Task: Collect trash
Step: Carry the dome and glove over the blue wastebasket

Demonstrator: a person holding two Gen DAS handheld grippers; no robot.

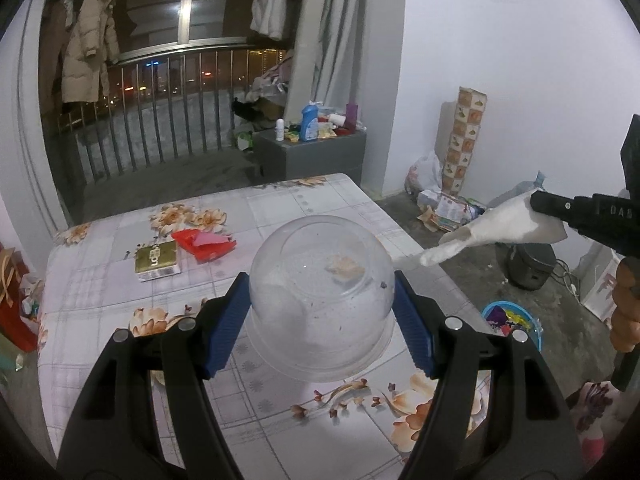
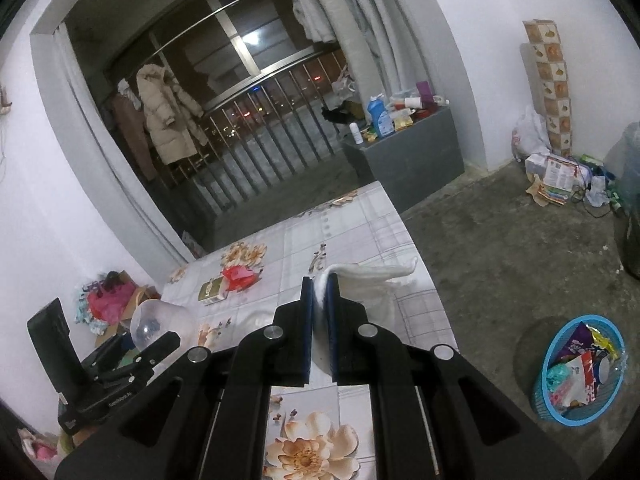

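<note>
My left gripper (image 1: 320, 292) is shut on a clear plastic bowl (image 1: 320, 300), held upside down above the floral table (image 1: 120, 312); its blue pads press the bowl's sides. My right gripper (image 2: 320, 284) is shut on a white paper towel (image 2: 372, 274) that hangs out to the right above the table. In the left wrist view the towel (image 1: 480, 232) and right gripper (image 1: 538, 202) are at the right, past the table edge. A red wrapper (image 1: 204, 242) and a gold box (image 1: 156, 260) lie on the table. A blue trash basket (image 2: 576, 372) with wrappers stands on the floor at the right.
A grey cabinet (image 1: 312, 156) with bottles stands beyond the table by the balcony railing (image 1: 160, 120). Bags and papers (image 2: 556, 176) lie by the far wall. A dark round object (image 1: 532, 268) with a cable sits on the concrete floor.
</note>
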